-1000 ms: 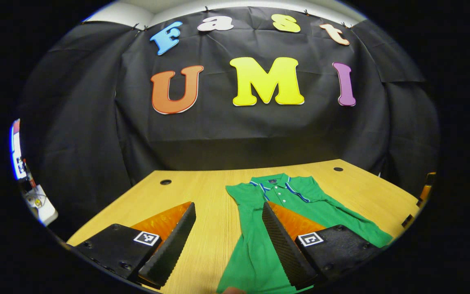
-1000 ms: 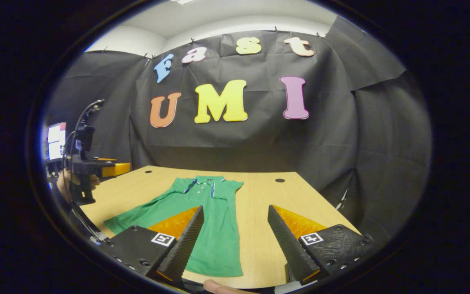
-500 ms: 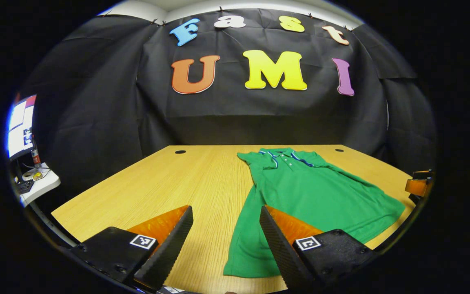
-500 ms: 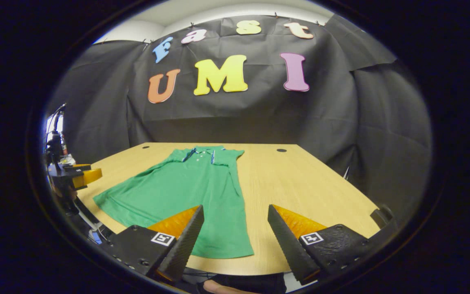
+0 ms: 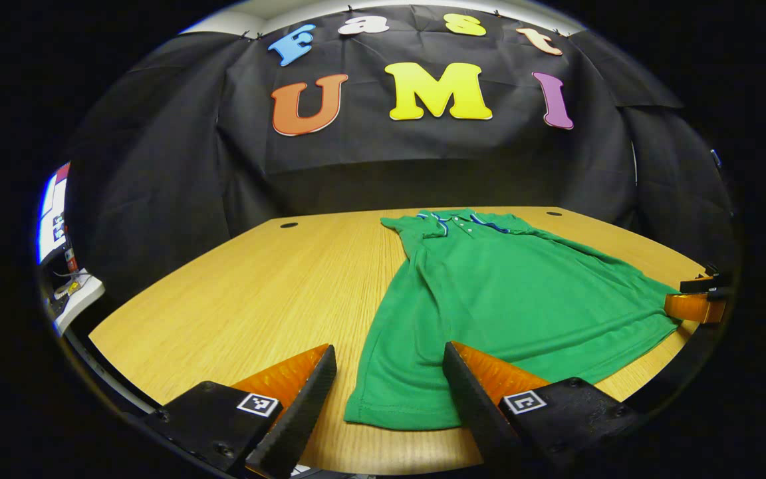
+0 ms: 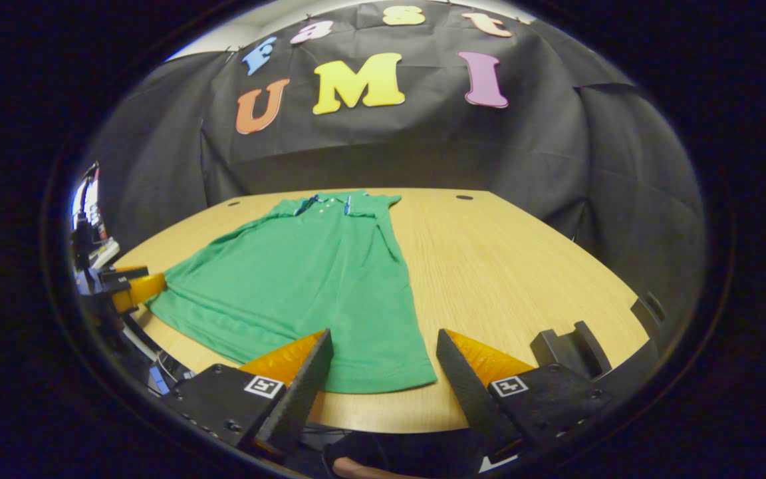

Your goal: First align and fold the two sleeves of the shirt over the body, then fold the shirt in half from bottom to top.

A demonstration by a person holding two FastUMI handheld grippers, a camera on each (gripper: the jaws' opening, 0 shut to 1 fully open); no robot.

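Observation:
A green polo shirt (image 5: 489,293) (image 6: 303,279) lies flat on the wooden table (image 5: 256,299) (image 6: 509,266), collar toward the far wall, both sleeves folded over the body. Its bottom hem lies near the table's front edge. My left gripper (image 5: 383,406) hangs open just in front of the hem's left corner, nothing between its fingers. My right gripper (image 6: 383,392) stands open at the hem's right corner, also holding nothing. The other gripper shows at the edge of each view (image 5: 692,303) (image 6: 124,286).
Round cable holes sit near the table's far edge (image 5: 288,225) (image 6: 464,197). A black bracket (image 6: 569,349) is fixed at the table's front right corner. A side desk with screens and small items (image 5: 64,286) stands left of the table.
Both grippers have pulled back toward the table's front edge and tilted down, so the whole shirt and its hem have come into view. Both stay open.

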